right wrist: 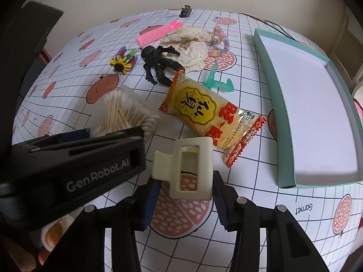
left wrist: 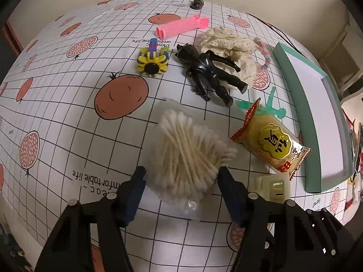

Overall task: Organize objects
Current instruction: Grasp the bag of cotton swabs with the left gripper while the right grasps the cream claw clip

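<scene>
Left gripper [left wrist: 181, 179] wide open straddling the bagged cotton swabs [left wrist: 188, 151] mid-table, right gripper [right wrist: 183, 195] open around the cream claw hair clip [right wrist: 188, 167], teal tray [right wrist: 272, 104] near the table's right edge.

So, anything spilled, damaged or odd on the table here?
Nothing spilled or damaged. The black figure lies on its side, partly on the lace cloth. The green tray holds nothing. Everything else lies loose on the tablecloth.

Black angular left gripper [left wrist: 181, 181] and right gripper [right wrist: 184, 188], dark blue ribbed pads, silver pivot screws, white "GenRobot.AI" lettering
</scene>
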A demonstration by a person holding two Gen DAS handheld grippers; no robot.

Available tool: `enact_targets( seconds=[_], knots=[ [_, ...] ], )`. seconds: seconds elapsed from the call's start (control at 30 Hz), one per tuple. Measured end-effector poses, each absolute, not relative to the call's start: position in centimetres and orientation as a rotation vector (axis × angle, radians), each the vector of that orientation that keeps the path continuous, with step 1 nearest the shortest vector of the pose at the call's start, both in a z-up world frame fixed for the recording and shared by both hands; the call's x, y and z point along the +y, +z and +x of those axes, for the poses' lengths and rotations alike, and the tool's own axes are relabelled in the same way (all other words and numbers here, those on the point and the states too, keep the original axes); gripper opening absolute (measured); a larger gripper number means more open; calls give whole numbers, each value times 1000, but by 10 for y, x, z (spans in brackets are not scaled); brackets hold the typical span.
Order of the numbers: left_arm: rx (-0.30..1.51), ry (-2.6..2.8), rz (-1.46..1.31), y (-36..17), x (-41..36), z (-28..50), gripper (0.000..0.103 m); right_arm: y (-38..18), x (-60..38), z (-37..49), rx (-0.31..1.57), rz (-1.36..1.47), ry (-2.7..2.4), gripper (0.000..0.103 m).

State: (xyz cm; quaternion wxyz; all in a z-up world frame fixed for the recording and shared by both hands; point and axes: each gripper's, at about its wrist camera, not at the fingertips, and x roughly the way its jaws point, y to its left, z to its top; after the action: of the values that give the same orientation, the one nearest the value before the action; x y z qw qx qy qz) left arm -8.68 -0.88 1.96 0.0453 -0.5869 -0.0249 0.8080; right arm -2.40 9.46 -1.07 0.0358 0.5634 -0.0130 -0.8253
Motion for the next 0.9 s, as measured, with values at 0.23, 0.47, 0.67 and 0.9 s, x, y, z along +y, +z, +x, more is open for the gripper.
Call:
enact_targets(
  seconds=[0.23,0.47,0.67,0.9],
  knots=[
    [-106,2467,-1787,23,-12,-84,51,-3,92,-19,-49,1716,-2533,48],
    [-119,2515,-1709,39,-13,-78,49,4,97,-16,-60,1683,-2536,47],
    [-119,2585,-1593,57,-28,-78,48,23,104,-13,-101,1613,-2548,47],
    [-135,2659,-1447,79,-18,-84,48,55,116,-10,-148,1460,-2622,47]
  ],
)
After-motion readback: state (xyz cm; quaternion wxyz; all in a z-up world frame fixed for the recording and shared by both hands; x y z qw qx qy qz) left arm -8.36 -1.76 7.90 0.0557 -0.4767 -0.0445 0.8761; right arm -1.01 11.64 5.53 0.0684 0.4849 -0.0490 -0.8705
